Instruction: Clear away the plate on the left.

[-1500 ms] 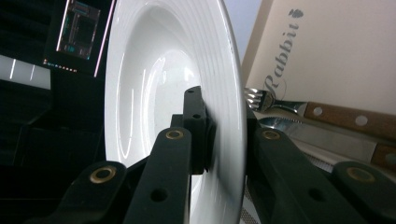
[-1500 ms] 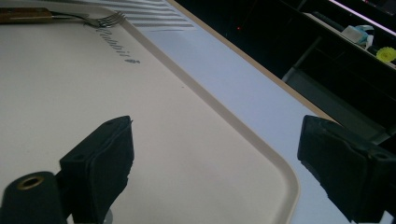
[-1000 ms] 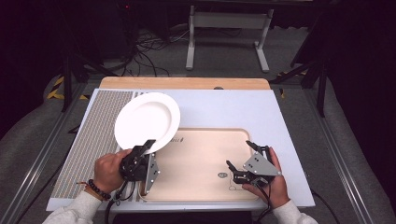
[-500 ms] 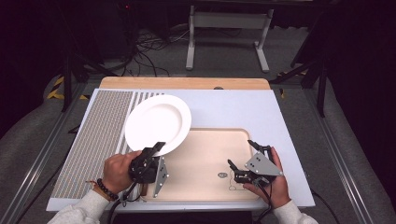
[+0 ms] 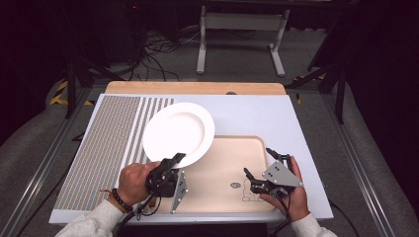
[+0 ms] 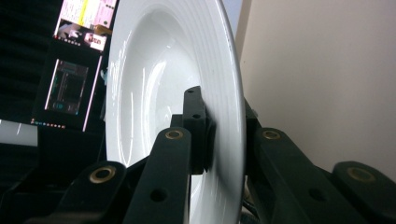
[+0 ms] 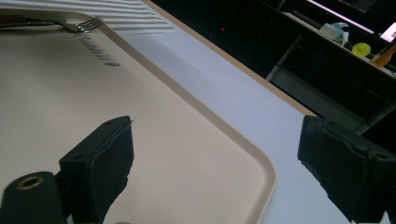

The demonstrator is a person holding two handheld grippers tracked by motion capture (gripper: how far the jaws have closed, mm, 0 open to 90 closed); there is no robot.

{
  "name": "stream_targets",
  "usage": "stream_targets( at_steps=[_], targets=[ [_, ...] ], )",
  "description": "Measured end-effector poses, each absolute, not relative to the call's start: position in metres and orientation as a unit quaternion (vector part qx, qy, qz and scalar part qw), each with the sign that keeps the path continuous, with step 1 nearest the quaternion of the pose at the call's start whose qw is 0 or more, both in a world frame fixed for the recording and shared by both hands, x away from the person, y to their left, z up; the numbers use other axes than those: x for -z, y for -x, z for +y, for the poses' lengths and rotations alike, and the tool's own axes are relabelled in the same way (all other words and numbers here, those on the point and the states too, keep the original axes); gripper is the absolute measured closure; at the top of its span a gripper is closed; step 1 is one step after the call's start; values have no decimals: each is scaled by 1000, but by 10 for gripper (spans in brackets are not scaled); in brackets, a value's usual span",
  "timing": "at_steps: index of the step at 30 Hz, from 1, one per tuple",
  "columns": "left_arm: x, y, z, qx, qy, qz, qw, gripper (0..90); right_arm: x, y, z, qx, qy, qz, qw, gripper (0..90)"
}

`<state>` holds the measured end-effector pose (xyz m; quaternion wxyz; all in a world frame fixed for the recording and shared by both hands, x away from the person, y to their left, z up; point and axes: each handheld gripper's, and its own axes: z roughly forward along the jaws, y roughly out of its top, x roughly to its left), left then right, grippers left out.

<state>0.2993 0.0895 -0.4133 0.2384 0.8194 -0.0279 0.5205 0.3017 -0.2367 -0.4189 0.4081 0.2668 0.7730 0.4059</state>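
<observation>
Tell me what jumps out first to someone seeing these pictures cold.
The white plate draws the eye: the left gripper pinches its near rim and holds it tilted above the table, over the left edge of the beige tray. The right gripper sits open and empty over the tray's right side. In the right gripper view, a fork lies at the tray's far edge.

— How many plates do you have there?
— You have one white plate (image 5: 179,132), one beige tray (image 5: 232,163) and one fork (image 7: 51,23) lying at the tray's edge.
— And how many grippers do you hold?
— You hold two: one left gripper (image 5: 170,165) and one right gripper (image 5: 259,165), each with two black jaws, in your two hands, over one table (image 5: 257,113)
</observation>
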Motion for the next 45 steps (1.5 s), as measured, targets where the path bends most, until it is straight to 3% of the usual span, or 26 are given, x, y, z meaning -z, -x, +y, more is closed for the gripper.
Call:
stream_targets(
  at_steps=[22,45],
  targets=[
    [423,-273,63,-488,-828,-86,261,821,418,-301,-244,-402,-284,762,420,117],
    [442,-259,52,-452,-849,-138,238,819,420,-302,-243,-398,-283,765,419,117]
  ],
)
